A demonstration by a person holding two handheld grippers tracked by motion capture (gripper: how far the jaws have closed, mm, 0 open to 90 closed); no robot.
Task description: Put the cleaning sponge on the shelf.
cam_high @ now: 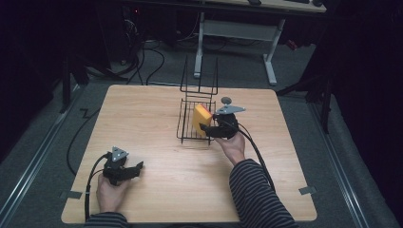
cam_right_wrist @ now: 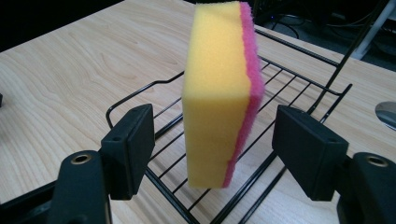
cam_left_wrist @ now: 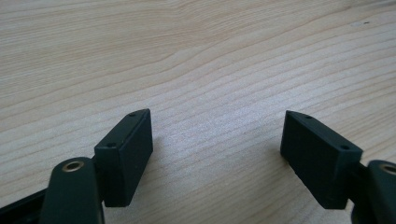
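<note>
In the wire rack [cam_right_wrist: 289,88], sponge [cam_right_wrist: 219,98] stands on edge at 12 o'clock between right gripper [cam_right_wrist: 212,149] jaws. Jaws apart, pads clear of sponge, holding nothing.

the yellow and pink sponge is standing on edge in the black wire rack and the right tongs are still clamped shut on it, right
Not quite. The yellow foam sponge with a pink scouring layer does stand on edge in the black wire rack, but the right tongs are not clamped on it. In the right gripper view both jaws stand clear of the sponge's faces, with gaps on either side.
</note>
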